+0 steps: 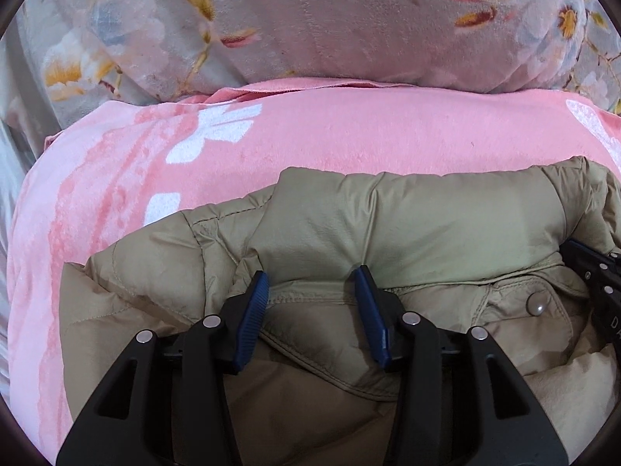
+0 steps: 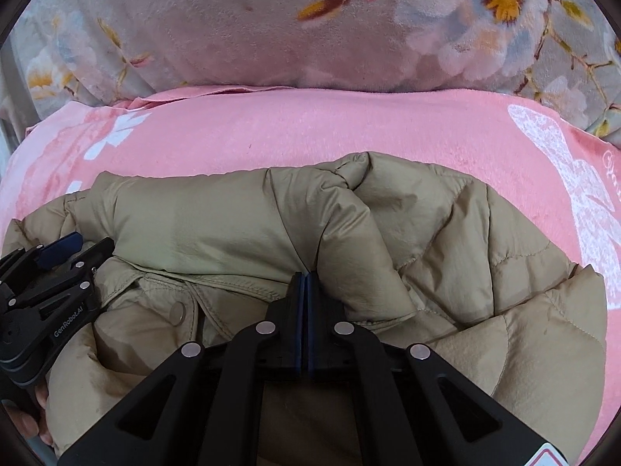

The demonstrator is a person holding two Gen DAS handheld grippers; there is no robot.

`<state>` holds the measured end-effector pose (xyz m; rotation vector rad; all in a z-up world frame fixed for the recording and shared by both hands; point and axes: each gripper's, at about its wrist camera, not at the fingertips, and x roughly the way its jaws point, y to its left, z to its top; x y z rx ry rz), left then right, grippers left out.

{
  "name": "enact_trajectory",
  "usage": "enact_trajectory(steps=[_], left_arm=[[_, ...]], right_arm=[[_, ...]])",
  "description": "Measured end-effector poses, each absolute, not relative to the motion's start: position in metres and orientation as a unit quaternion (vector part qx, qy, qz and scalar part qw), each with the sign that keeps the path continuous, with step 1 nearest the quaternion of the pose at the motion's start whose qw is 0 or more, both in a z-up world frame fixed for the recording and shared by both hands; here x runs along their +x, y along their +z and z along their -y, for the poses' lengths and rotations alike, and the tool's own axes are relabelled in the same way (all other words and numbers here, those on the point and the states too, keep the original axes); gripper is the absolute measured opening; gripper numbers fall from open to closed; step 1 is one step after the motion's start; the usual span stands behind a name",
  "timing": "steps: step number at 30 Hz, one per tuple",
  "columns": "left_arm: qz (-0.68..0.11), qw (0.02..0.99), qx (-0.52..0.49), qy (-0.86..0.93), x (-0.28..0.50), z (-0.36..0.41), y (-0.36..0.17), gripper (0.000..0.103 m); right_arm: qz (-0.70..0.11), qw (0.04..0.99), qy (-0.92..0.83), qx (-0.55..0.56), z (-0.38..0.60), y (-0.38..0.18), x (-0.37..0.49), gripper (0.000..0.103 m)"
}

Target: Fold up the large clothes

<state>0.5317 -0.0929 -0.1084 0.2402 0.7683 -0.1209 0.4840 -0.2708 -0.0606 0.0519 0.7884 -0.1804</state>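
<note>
A tan puffy jacket lies collar-up on a pink blanket. My left gripper stands open with its blue pads pushed down into the jacket; the collar seam runs between them and on past the right pad. A snap button sits to its right. The right gripper is shut, and creases of the jacket run into its tips, so it pinches the collar fold. In the right wrist view the left gripper shows at the left edge, with a hand below it.
A grey floral quilt is heaped behind the pink blanket, its bulge close to the jacket's far side. The blanket carries white flower prints. A pale sheet shows at the far left.
</note>
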Motion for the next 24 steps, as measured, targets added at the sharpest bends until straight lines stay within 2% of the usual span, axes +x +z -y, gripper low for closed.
enact_trajectory(steps=[24], left_arm=[[-0.371, 0.918, 0.132, -0.048, 0.5306, 0.097, -0.109, 0.045]], right_arm=[[-0.383, 0.919, -0.088, 0.023, 0.2703, -0.0609, 0.4852, 0.0]])
